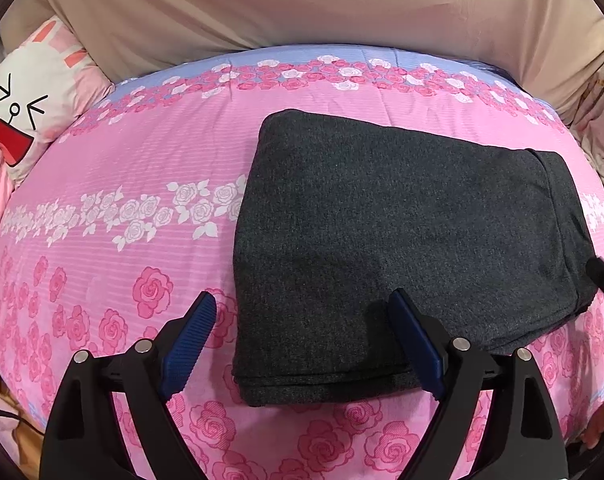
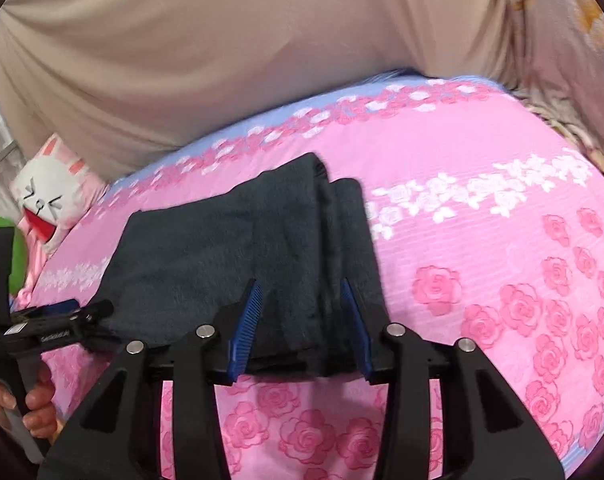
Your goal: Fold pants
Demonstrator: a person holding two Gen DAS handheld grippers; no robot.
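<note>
Left gripper [image 1: 302,320]: spread wide, straddling the near left corner of the pants [image 1: 401,232]; the blue pads [image 1: 190,344] do not press the cloth — one hangs over the bedspread [image 1: 122,160], the other over the dark fabric.
Right gripper [image 2: 302,320]: partly spread, over the near right end of the pants [image 2: 230,248]; cloth lies between the pads, no pinch visible.
Pants: dark grey, folded into a flat block, lying on the pink rose bedspread, right of centre in the left view.
Edges: near hem stacked in layers; a band shows at the right end.
Hand [image 2: 34,404]: grips the left tool's handle, far left in the right view.
Open room: bare bedspread to the left, the right and beyond; a cartoon pillow [image 1: 30,96] at the far left, beige cloth [image 1: 302,4] behind.
</note>
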